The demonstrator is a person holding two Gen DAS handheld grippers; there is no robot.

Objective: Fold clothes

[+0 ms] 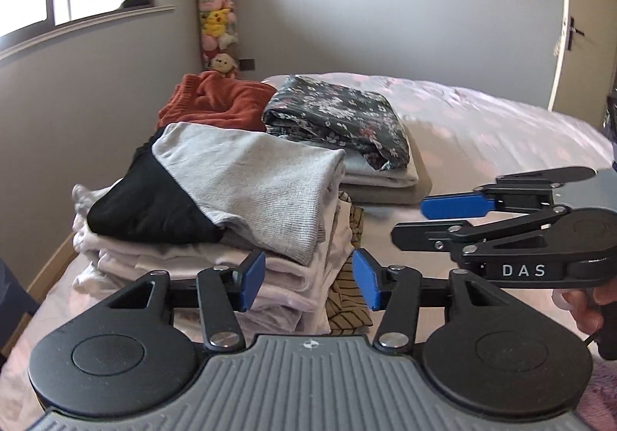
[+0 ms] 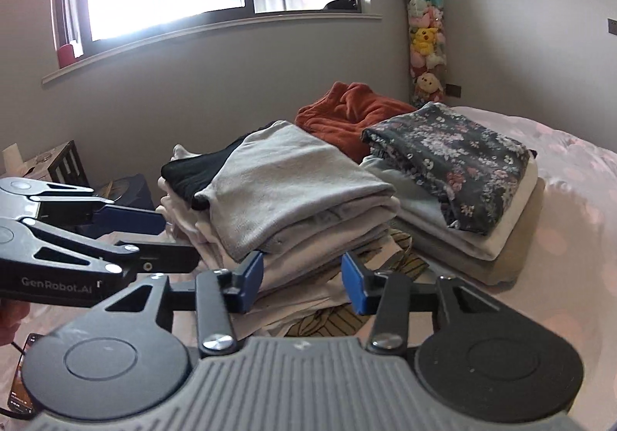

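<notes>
A folded grey garment (image 1: 262,180) (image 2: 293,184) tops the near stack, over a black piece (image 1: 142,207) and several pale folded clothes (image 1: 277,276). A mustard striped cloth (image 1: 347,300) (image 2: 331,319) lies at the stack's foot. Behind it a dark floral garment (image 1: 339,114) (image 2: 459,161) crowns a second stack, and a rust-orange garment (image 1: 219,99) (image 2: 347,110) lies crumpled. My left gripper (image 1: 310,280) (image 2: 166,238) is open just short of the near stack, with nothing gripped. My right gripper (image 2: 302,284) (image 1: 428,220) is open too, beside it on the right, holding nothing.
The stacks sit on a bed with a pale pink spotted sheet (image 1: 482,130) (image 2: 570,207). A tall tube of plush toys (image 1: 216,18) (image 2: 424,33) stands in the corner under the window wall. A phone (image 2: 21,377) lies at the near left. A door (image 1: 582,26) stands far right.
</notes>
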